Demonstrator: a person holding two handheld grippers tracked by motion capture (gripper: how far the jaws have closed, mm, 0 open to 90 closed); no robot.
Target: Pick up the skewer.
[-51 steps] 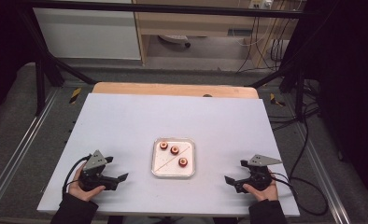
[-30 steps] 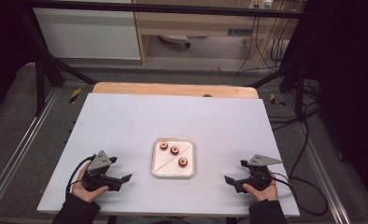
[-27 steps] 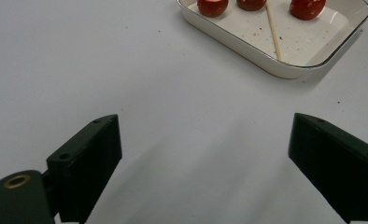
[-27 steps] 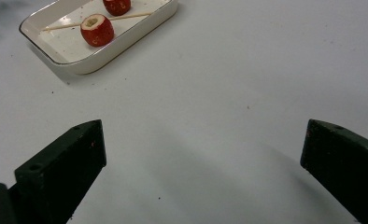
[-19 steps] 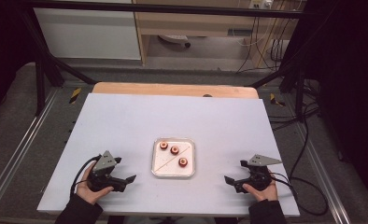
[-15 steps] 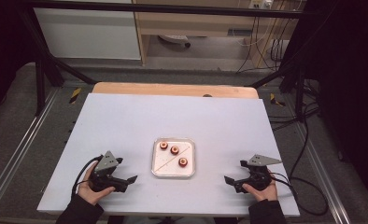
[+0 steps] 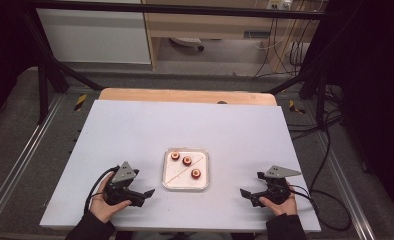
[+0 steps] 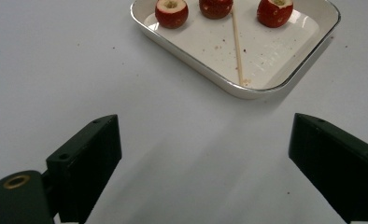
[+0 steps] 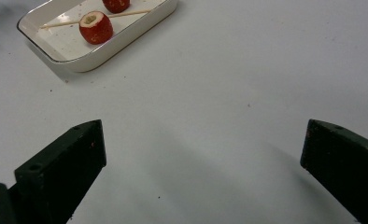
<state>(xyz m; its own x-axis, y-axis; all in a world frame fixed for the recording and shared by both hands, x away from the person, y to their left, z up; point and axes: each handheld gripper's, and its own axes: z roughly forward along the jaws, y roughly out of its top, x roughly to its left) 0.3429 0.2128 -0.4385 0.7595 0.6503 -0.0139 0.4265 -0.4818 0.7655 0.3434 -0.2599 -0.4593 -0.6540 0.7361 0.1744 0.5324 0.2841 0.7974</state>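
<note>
Tray unmoved; left gripper crept nearer (fingers wide apart), right gripper same, fingers spread.

We find no legible text, label, brand, number or sign in any of the three views. The white tray and the table carry no printing (the tray bears only specks and a thin gold rim line). The black-and-yellow striped markers on the floor beside the table are hazard patterns without lettering.
</note>
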